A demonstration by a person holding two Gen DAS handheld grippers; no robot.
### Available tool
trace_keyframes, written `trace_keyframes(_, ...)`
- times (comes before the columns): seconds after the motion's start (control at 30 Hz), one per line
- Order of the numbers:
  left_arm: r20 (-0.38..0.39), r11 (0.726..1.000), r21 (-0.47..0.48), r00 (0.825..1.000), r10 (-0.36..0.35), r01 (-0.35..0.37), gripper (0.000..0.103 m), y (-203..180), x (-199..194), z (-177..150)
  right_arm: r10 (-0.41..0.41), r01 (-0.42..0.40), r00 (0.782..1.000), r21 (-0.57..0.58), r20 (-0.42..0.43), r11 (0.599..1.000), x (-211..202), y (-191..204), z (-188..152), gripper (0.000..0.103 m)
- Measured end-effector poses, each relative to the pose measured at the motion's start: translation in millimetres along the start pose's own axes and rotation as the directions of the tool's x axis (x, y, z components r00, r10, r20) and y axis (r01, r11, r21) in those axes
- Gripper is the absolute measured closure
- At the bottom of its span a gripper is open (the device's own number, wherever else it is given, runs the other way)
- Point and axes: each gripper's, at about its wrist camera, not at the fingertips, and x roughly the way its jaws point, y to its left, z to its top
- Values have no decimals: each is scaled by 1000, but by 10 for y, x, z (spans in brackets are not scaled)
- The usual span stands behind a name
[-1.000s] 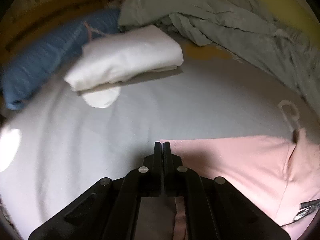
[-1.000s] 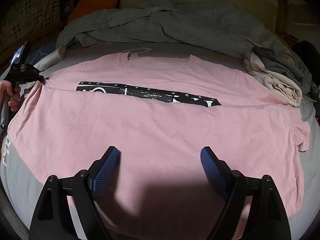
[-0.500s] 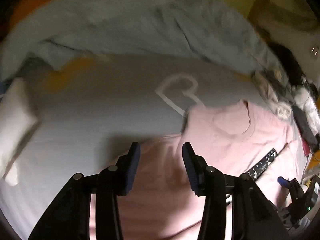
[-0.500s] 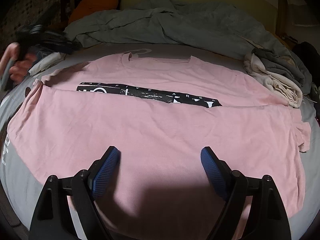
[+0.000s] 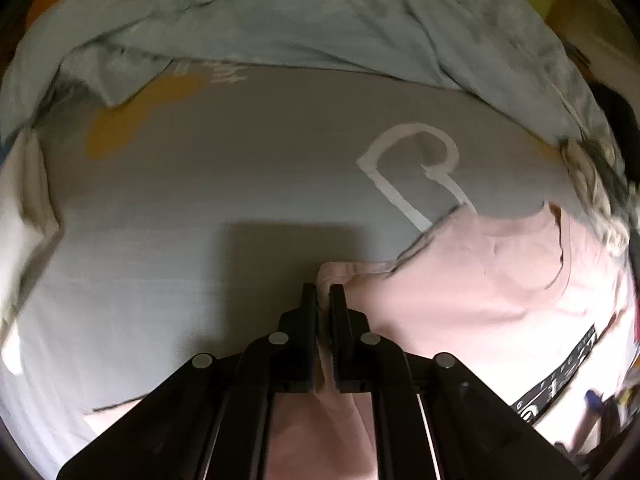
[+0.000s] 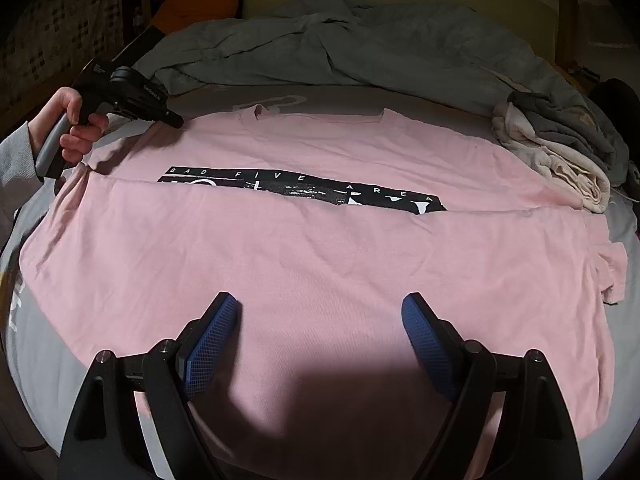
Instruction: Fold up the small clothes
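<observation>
A pink T-shirt [image 6: 320, 248] with a black printed band lies spread on the grey bed sheet [image 5: 180, 208], its lower half folded up over the print. At the shirt's far left shoulder, near the collar, a hand [image 6: 76, 120] holds my left gripper [image 6: 176, 122]. In the left wrist view that gripper [image 5: 323, 290] is closing, its pads pinching a ridge of the pink T-shirt [image 5: 480, 288]. My right gripper [image 6: 320, 312] hovers open over the near part of the shirt, blue pads wide apart, nothing between them.
A rumpled grey-green duvet [image 6: 360, 52] runs along the far side of the bed. A pile of folded beige and grey clothes [image 6: 560, 152] sits at the right, touching the shirt's sleeve. A folded white garment [image 5: 24, 208] lies at the left. An orange cushion [image 6: 196, 0] is behind.
My left gripper let go of the sleeve edge, opened, swung along the shirt to the shoulder near the collar, and shut on the cloth there. The right gripper stayed still and open.
</observation>
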Motion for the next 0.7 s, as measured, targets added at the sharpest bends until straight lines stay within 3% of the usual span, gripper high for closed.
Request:
trace_keyframes(0.13, 3, 999, -14, 999, 48, -48, 91, -72, 122, -63, -4, 4, 1000, 0, -2, 1000, -2, 27, -5, 17)
trace_keyframes(0.17, 25, 998, -12, 998, 58, -58, 84, -102, 92, -93, -4, 4, 1000, 0, -2, 1000, -1, 27, -5, 17)
trace_keyframes(0.2, 63, 995, 2, 993, 101, -101, 64, -115, 52, -98, -4, 4, 1000, 0, -1, 1000, 0, 26, -5, 17)
trace_keyframes(0.23, 106, 988, 12, 982, 154, -156, 53, -143, -11, -105, -4, 4, 1000, 0, -1, 1000, -1, 24, -4, 17)
trace_keyframes(0.27, 165, 975, 22, 963, 213, -220, 48, -142, -100, -130, -3, 3, 1000, 0, -1, 1000, -1, 22, -4, 17)
trace_keyframes(0.33, 282, 903, 26, 870, 404, -428, 48, -158, -295, -218, -3, 3, 1000, 2, 0, 1000, -3, 21, -5, 17)
trace_keyframes(0.37, 303, 879, 25, 841, 448, -477, 51, -162, -372, -254, -3, 3, 1000, 3, 2, 1000, -4, 21, -5, 17)
trace_keyframes(0.4, 335, 871, 17, 824, 457, -490, 52, -159, -486, -308, -3, 3, 1000, 3, 4, 1000, -6, 26, -7, 17)
trace_keyframes(0.5, 422, 881, -8, 797, 431, -473, 51, -197, -891, -511, -2, 2, 1000, 7, 7, 1000, -9, 18, -6, 17)
trace_keyframes(0.53, 466, 877, -18, 772, 432, -480, 50, -244, -1066, -620, -4, 4, 1000, 12, 9, 1000, -23, 8, -2, 17)
trace_keyframes(0.6, 538, 876, -28, 731, 418, -481, 24, -350, -1311, -792, -20, 19, 999, 31, 24, 999, -78, -18, 5, 17)
trace_keyframes(0.67, 600, 888, -36, 701, 387, -459, 15, -418, -1533, -1018, -44, 42, 997, 38, 64, 998, -161, -46, 33, 17)
trace_keyframes(0.7, 616, 899, -22, 702, 356, -437, 15, -444, -1611, -1117, -59, 56, 995, 39, 80, 998, -196, -55, 44, 17)
